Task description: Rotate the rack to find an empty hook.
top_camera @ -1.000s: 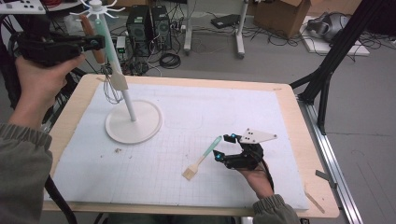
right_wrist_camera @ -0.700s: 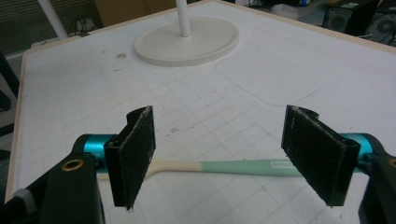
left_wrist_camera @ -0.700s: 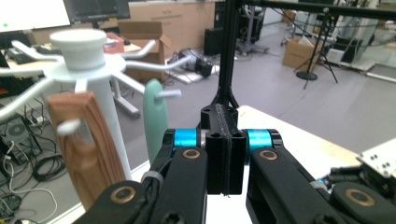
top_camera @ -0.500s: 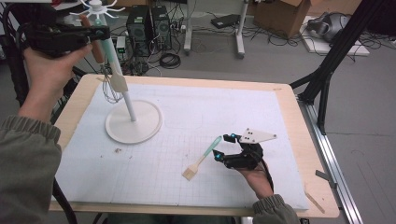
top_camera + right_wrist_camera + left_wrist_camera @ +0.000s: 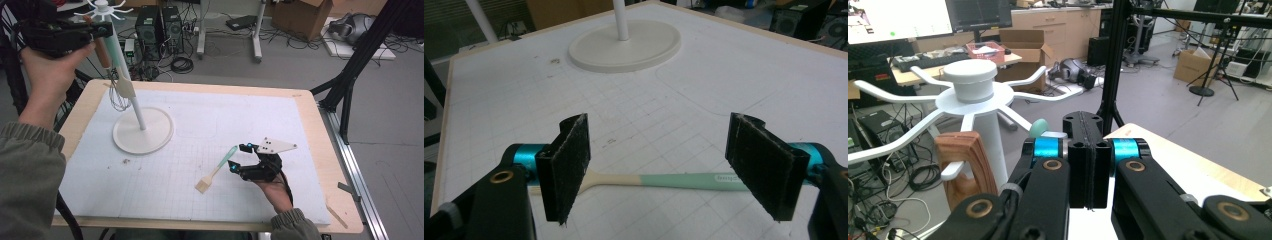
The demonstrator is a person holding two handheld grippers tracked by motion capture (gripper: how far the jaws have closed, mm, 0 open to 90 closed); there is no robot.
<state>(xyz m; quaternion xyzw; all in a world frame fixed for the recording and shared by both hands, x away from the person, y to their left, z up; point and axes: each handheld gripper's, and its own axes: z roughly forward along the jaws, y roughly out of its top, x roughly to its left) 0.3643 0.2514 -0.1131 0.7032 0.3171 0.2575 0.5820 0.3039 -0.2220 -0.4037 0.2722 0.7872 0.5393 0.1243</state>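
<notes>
At the far left I have my left gripper [image 5: 100, 31] raised by the top of the white utensil stand [image 5: 142, 131], its fingers [image 5: 1088, 165] pressed flat together with nothing between them. Just beside them a wooden handle [image 5: 962, 167] and a mint-handled spatula [image 5: 119, 65] hang from the stand's arms [image 5: 893, 92], with a wire whisk [image 5: 118, 97] lower down against the pole. I judge that hanging step to be done, and the hand free to draw away.

Moving right across the white surface [image 5: 200, 115], the pastry brush [image 5: 218, 170] lies flat near the front, bristles to the near left, mint handle [image 5: 689, 181] pointing to the far right. My right gripper [image 5: 239, 156] rests low at that handle end, fingers [image 5: 571, 162] wide apart on either side of the handle and not touching it. This looks like the start of the pick-up: next I need to close on the handle, lift, and carry it left to a free arm.

No containers sit on the surface.
</notes>
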